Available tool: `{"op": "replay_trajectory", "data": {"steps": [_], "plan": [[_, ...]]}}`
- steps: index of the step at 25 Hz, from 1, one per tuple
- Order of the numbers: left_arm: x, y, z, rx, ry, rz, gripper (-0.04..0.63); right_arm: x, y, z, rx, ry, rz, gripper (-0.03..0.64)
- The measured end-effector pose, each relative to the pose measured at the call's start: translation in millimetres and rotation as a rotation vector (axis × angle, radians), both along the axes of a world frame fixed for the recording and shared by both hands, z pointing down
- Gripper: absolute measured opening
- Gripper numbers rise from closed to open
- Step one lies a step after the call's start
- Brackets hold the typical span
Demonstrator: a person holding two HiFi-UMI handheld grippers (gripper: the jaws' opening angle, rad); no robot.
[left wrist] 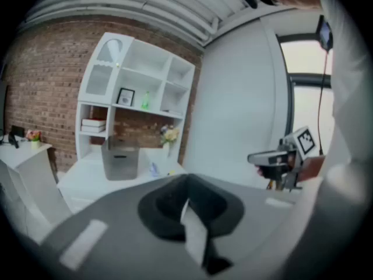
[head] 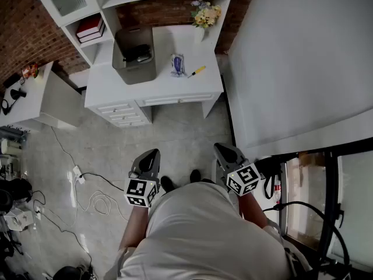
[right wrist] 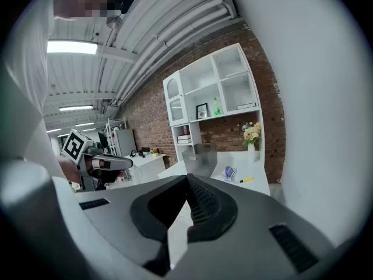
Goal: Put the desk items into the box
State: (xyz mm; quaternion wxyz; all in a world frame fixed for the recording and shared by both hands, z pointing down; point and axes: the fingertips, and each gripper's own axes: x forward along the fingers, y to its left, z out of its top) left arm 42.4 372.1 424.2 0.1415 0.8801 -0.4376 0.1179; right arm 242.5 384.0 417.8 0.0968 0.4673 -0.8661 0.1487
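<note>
— Left gripper [head: 152, 154], from the head view: shut tip to tip, holding nothing, hanging over grey floor [head: 175, 130]. Right gripper [head: 225, 149] near its right side, level with it, likewise shut and empty.

— And the desk items?

— Well ahead of both sets of tips, up on a white desk [head: 163, 83]. Grey box [head: 135, 63] ahead of the left gripper, with something dark inside. Blue packet [head: 178, 65] and yellow pen [head: 197, 71] lying to the box's right, apart from it, ahead of the gap between the two grippers.

— Now along the left gripper [left wrist: 187, 182]?

— Closed, tips meeting, nothing between. Far beyond the tips and a little to the left, the box [left wrist: 120, 162] upright on the desk [left wrist: 87, 179], the packet [left wrist: 152, 169] just to its right. Right gripper [left wrist: 257, 157] off to the right, pointing the same way.

— And along the right gripper [right wrist: 187, 182]?

— Fully closed, ribbed pads pressed together, empty. Straight beyond the tips, well off, the box [right wrist: 199, 156]; packet [right wrist: 228, 172] and pen [right wrist: 247, 179] to its right on the desk [right wrist: 256, 182]. Left gripper [right wrist: 123, 163] off to the left, closer than the desk.
</note>
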Motion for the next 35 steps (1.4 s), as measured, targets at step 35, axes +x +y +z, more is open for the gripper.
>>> {"op": "replay_trajectory", "data": {"steps": [35], "plan": [[52, 7, 5, 0.001, -0.002, -0.061, 0.003, 51, 1, 13, -0.029, -0.026, -0.097, 0.002]]}}
